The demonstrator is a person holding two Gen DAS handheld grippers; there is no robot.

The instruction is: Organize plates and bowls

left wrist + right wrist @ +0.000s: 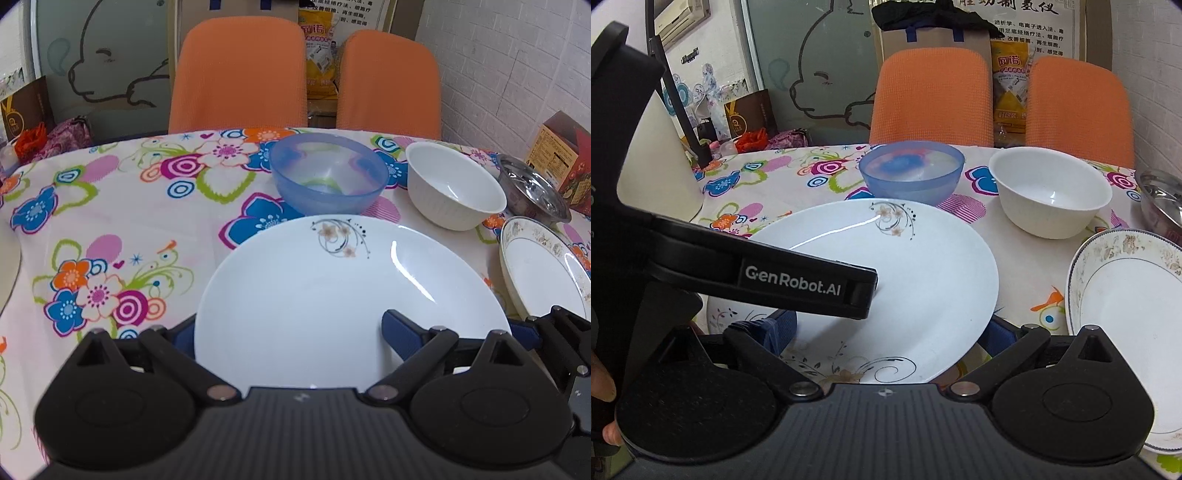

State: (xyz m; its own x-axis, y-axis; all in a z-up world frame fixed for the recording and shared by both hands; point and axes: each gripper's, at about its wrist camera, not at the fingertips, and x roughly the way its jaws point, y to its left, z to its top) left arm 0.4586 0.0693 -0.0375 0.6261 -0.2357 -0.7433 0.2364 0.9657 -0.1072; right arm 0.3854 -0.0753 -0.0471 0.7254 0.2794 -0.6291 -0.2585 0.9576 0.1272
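Round table under flowered cloth (110,206); 2 orange chairs (240,74) behind it at 12 o'clock, white brick wall at 2 o'clock.

Left wrist view:
- White plate (332,288) with small flower sprig fills centre, tilted, near rim between the fingers of left gripper (293,332).
- 1 blue finger (399,328) on top of plate at 4 o'clock; the other mostly hidden beneath plate at 8 o'clock.
- Jaws wide apart. Cannot tell whether plate is clamped or only resting across them.
- Blue bowl (327,173) just beyond plate at 12 o'clock, upright.
- White bowl (454,184) at 1 o'clock, beside blue bowl, not touching.
- Steel bowl (532,192) at 2 o'clock, just right of white bowl.
- Patterned-rim plate (543,266) at 3 o'clock, near white plate.
- Carton (561,155) behind steel bowl.

Right wrist view:
- Right gripper (888,332) low at 6 o'clock, fingers spread wide, nothing seen pinched.
- Tilted white plate held up off cloth; second plate (849,365) with scroll pattern lying under it at 6 o'clock.
- Left gripper reaching in from 9 o'clock, 1 finger over the white plate.
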